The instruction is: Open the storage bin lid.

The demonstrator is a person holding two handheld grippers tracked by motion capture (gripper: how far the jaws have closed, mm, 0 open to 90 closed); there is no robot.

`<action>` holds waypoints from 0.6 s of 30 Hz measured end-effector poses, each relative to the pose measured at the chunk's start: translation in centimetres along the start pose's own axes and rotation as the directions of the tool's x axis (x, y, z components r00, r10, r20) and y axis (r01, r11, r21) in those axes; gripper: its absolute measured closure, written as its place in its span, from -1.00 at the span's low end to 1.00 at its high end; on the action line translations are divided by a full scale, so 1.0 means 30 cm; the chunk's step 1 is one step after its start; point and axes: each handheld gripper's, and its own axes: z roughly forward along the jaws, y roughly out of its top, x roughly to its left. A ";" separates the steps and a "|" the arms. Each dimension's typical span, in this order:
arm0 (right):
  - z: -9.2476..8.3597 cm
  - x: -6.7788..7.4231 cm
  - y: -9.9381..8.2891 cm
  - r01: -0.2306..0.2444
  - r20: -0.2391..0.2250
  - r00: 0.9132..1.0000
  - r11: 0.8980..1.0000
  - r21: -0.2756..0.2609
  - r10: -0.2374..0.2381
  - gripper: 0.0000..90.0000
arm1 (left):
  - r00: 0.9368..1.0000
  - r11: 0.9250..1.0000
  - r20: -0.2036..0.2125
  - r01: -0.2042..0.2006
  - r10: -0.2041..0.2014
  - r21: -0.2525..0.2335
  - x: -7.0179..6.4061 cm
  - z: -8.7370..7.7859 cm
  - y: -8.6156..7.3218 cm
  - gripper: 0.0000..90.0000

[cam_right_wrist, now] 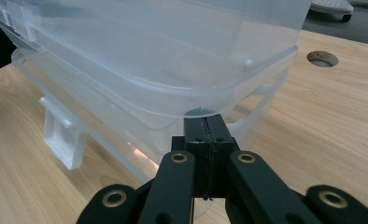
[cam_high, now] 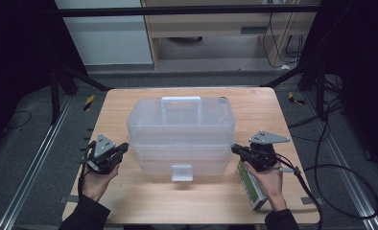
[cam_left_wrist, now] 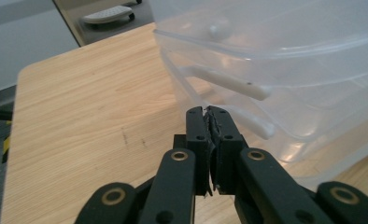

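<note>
From above, a clear plastic storage box (cam_high: 181,136) sits mid-worktop (cam_high: 129,191), one hand-held gripper each side, likely to lift it. The left hand-held gripper (cam_left_wrist: 209,112) is clenched, empty, beside the box's corner. The right hand-held gripper (cam_right_wrist: 205,121) is clenched, empty, tucked under the rim.

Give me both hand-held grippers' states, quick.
Left hand-held gripper: shut, holding nothing, beside the clear plastic storage box.
Right hand-held gripper: shut, holding nothing, its tip at the box's rim.

Grey floor (cam_high: 29,143), wooden cabinet (cam_high: 216,28), white wall panel (cam_high: 105,38) behind.
</note>
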 end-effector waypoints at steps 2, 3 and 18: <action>0.000 0.000 0.000 -0.001 0.000 1.000 1.000 -0.001 0.001 1.00 | 1.000 1.000 0.024 0.003 -0.003 -0.007 -0.011 0.004 0.003 0.97; 0.000 0.000 0.000 0.000 -0.001 1.000 1.000 -0.001 0.000 1.00 | 0.999 1.000 0.035 0.004 -0.004 -0.011 -0.014 0.005 0.006 0.98; -0.004 -0.001 0.013 0.004 0.006 1.000 1.000 -0.019 -0.004 1.00 | 0.999 0.997 0.044 0.002 0.001 -0.071 -0.034 -0.010 0.047 0.99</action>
